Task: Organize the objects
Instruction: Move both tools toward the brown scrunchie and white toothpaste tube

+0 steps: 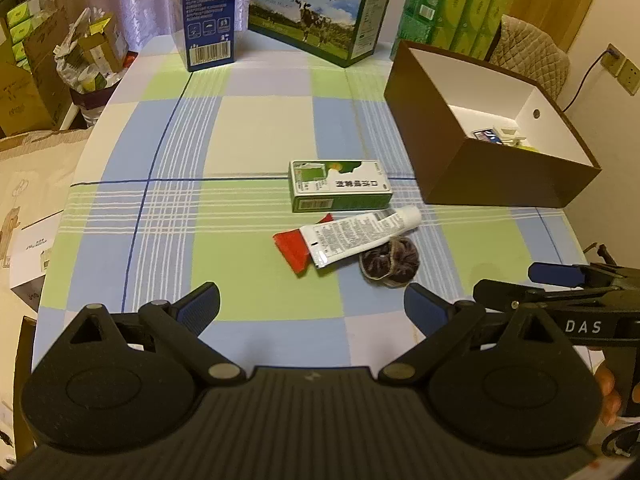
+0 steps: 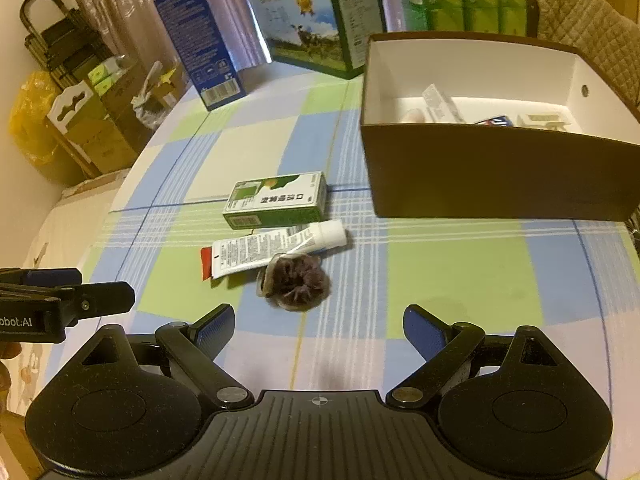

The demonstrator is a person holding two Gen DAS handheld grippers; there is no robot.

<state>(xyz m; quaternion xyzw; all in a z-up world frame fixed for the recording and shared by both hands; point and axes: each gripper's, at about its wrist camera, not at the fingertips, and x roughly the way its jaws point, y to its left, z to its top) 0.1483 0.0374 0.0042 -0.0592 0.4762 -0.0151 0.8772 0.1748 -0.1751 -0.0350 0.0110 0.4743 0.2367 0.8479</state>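
Both wrist views are set low over the near edge of the checked table (image 1: 256,128), faced toward its far side. The brown box (image 2: 496,172) is seen nearer from the right wrist. The middle clutter is shared by both views.

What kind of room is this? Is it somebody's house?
Probably a home dining area: a table with a checked blue-and-green tablecloth, a milk carton box with a cow picture, stacked green tissue packs and a quilted chair.
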